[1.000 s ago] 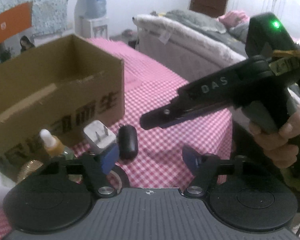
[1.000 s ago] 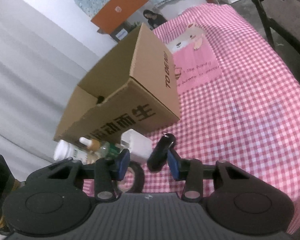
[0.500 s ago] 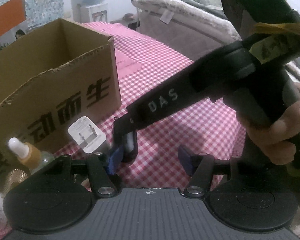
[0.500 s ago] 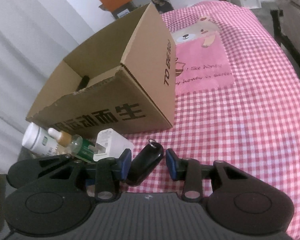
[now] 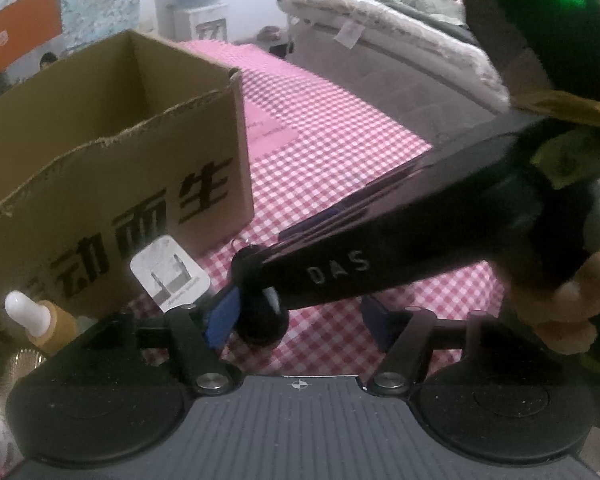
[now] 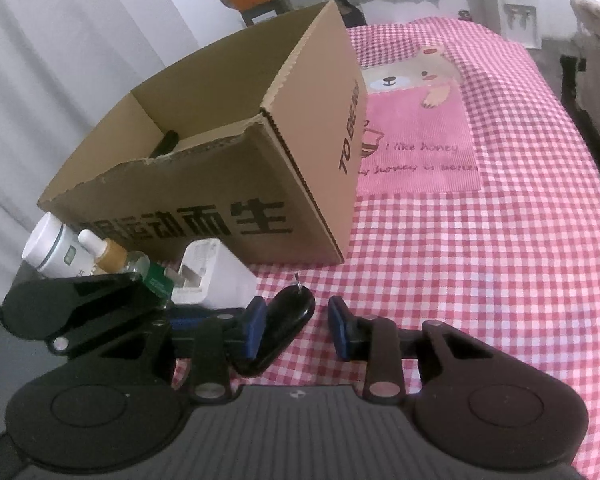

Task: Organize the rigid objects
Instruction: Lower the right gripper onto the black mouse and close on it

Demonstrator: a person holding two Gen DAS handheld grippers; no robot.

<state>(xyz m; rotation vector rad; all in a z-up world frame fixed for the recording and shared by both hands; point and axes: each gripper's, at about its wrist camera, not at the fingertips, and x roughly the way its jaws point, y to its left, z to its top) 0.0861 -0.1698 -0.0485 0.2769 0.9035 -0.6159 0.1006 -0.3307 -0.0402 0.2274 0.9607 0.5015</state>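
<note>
Pink checked tablecloth point(image 6: 480, 260) is lying under a black key fob point(image 6: 284, 324) sitting between the wide-spread right gripper point(image 6: 298, 330) fingers, left gripper point(image 5: 300, 320) also gaping, cardboard box point(image 6: 228, 168) ahead-left.

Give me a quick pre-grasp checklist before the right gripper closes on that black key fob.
1. Black key fob between the right gripper pads: ok, open pads either side of it.
2. Fob centred: not ok, it sits against the left pad.
3. White charger clear of the pads: ok, beside the gripper, outside them.
4. Left gripper out of the way: not ok, open and close beside the fob.
5. Cardboard box open-topped: ok.
6. Room left inside the box: cannot tell.
</note>
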